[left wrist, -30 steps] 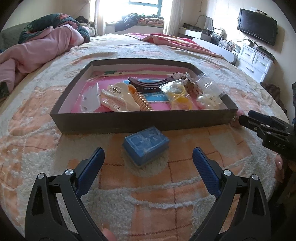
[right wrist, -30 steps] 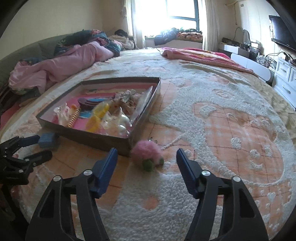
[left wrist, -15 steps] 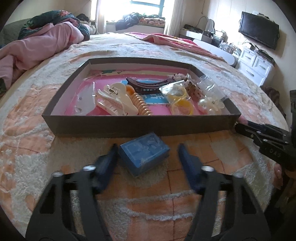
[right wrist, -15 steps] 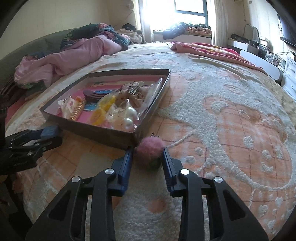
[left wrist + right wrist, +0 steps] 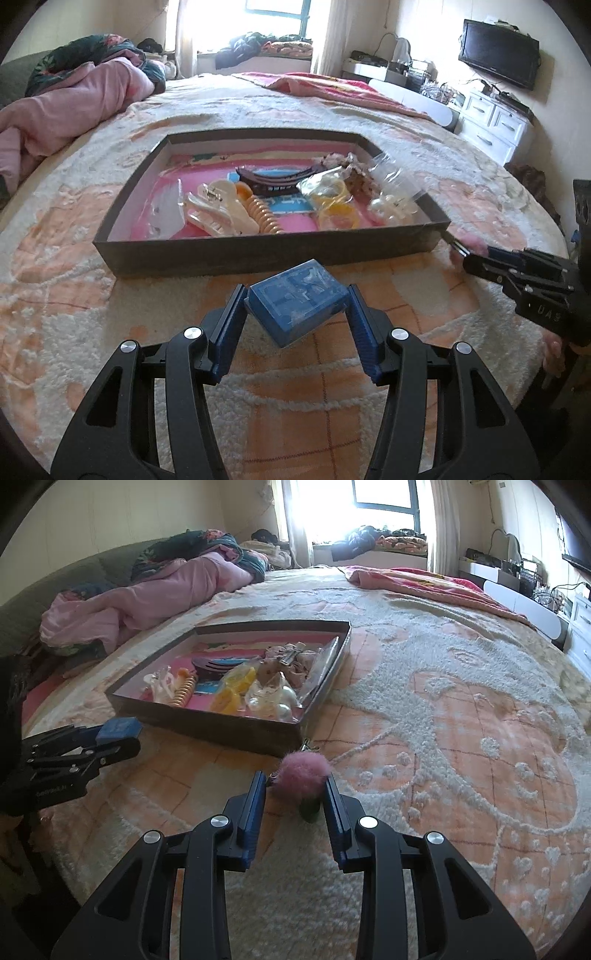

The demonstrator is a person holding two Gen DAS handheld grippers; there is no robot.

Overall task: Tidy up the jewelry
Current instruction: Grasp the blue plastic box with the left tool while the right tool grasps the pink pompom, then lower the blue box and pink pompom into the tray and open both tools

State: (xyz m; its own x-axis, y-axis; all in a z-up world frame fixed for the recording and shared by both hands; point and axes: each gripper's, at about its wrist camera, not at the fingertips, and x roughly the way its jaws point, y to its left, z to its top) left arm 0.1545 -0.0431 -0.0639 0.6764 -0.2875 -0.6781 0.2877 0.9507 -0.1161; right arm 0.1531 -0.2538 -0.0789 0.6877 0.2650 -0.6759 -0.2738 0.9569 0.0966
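A small blue box (image 5: 295,306) sits on the bedspread in front of a shallow dark tray (image 5: 258,253), and my left gripper (image 5: 295,295) is shut on its two sides. In the right wrist view, my right gripper (image 5: 294,780) is shut on a fluffy pink pompom charm (image 5: 301,771) with a green base, just off the tray's (image 5: 221,733) near corner. The tray holds hair claws (image 5: 218,210), an orange coil (image 5: 264,218), yellow rings (image 5: 338,218), pearl pieces (image 5: 393,210) and a dark clip (image 5: 277,179). Each gripper shows in the other's view: the right one (image 5: 463,254), the left one (image 5: 123,740).
Everything lies on a wide bed with a peach and white tufted blanket (image 5: 461,709). A pink quilt (image 5: 62,107) is heaped at the far left. White drawers (image 5: 495,125) and a wall television (image 5: 498,62) stand to the right of the bed.
Both grippers went from wide open to closed. The left closed on the blue box, the right closed on the pink pompom. Both hands edged forward toward the tray.
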